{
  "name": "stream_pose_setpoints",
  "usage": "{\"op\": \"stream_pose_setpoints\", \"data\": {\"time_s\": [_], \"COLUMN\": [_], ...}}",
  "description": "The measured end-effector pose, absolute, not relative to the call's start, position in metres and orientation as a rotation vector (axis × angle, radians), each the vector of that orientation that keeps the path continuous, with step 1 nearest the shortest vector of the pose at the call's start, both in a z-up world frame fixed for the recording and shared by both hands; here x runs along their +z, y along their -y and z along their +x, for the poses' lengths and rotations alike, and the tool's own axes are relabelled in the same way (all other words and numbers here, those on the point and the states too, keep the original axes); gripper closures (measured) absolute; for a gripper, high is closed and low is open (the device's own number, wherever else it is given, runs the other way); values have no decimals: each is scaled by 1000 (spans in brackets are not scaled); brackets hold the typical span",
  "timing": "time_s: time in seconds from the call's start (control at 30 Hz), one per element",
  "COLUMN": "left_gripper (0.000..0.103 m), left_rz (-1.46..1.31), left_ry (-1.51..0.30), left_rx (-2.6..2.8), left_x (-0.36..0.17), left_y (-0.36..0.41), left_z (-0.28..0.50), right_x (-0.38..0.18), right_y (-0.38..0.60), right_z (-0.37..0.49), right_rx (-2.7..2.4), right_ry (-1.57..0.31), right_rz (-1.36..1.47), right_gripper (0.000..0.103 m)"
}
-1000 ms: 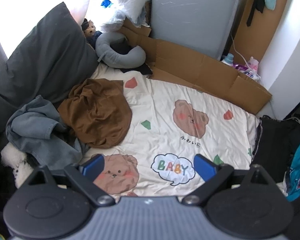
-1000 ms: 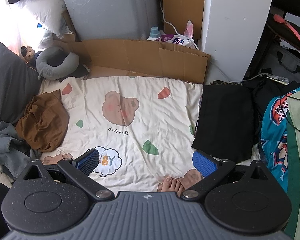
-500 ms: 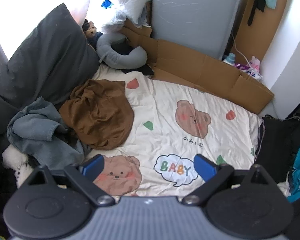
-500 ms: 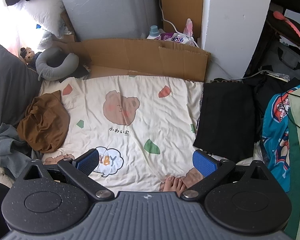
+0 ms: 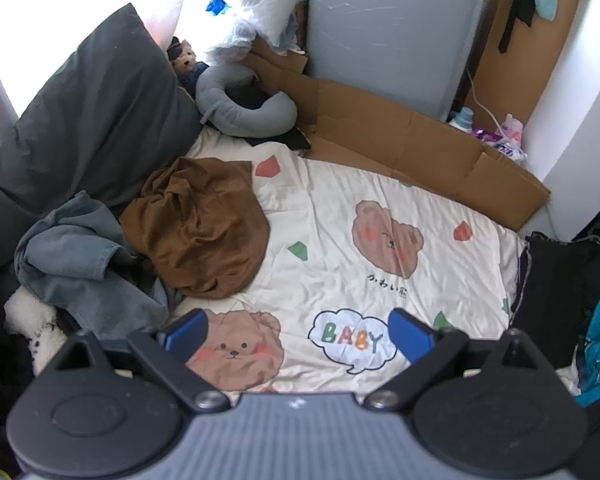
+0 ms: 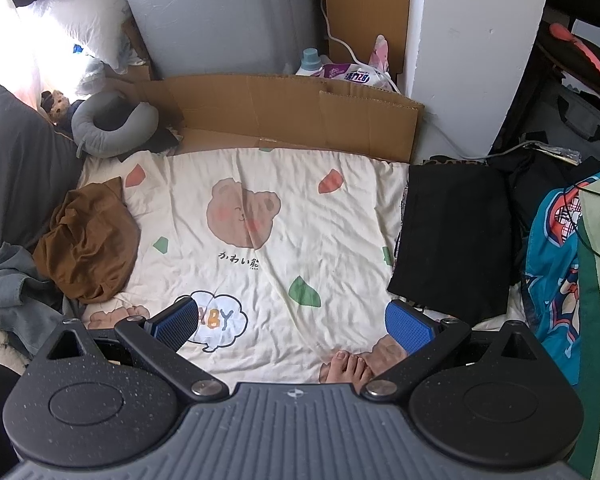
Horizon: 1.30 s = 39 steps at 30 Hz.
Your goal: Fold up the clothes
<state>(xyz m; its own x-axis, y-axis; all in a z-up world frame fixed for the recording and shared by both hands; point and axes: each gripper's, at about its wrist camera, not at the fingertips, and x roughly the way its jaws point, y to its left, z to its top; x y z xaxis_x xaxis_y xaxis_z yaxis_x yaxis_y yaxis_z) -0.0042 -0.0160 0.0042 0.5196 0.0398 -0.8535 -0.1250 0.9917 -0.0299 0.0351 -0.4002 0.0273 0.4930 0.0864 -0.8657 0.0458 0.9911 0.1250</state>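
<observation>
A crumpled brown garment [image 5: 204, 228] [image 6: 88, 240] lies at the left side of the cream bear-print sheet [image 5: 340, 232] [image 6: 268, 280]. A grey-blue garment [image 5: 76, 264] [image 6: 8, 284] is heaped left of it. A folded black garment [image 6: 456, 236] [image 5: 552, 284] rests flat at the sheet's right edge. My left gripper [image 5: 298, 332] is open above the sheet's near edge, holding nothing. My right gripper [image 6: 292, 322] is also open and empty, over the near part of the sheet.
A dark grey pillow [image 5: 84, 128], a grey neck pillow [image 5: 244, 108] and a small plush toy [image 5: 184, 58] sit at the far left. Flattened cardboard [image 6: 296, 116] lines the far edge. A person's bare toes [image 6: 348, 366] rest near the right gripper. Teal printed fabric [image 6: 556, 264] hangs right.
Both views shift slightly, with the scene sliding down and right a little. Nothing on the bed has moved, and both grippers stay open.
</observation>
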Motion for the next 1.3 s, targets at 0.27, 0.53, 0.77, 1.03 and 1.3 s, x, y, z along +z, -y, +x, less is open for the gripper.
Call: {"op": "stream_pose_setpoints", "data": {"time_s": [0.27, 0.53, 0.77, 1.03, 1.3], "left_gripper": [4, 2, 1, 1, 2], "left_rz": [-79, -64, -86, -92, -109], "left_ry": [-1010, -1017, -1005, -958, -919], "left_rx": [116, 70, 44, 44, 88], "left_x": [6, 10, 17, 30, 28], "left_y": [16, 19, 10, -15, -50], "left_z": [-4, -1, 5, 11, 19], "right_x": [29, 32, 33, 39, 43], "right_y": [395, 393, 385, 378, 368], "right_z": [34, 37, 41, 50, 65], "right_rx": [-14, -3, 18, 49, 69], "right_ry": [-1048, -1040, -1036, -1023, -1014], "right_rz": [91, 108, 103, 124, 120], "right_gripper": [0, 0, 0, 0, 0]}}
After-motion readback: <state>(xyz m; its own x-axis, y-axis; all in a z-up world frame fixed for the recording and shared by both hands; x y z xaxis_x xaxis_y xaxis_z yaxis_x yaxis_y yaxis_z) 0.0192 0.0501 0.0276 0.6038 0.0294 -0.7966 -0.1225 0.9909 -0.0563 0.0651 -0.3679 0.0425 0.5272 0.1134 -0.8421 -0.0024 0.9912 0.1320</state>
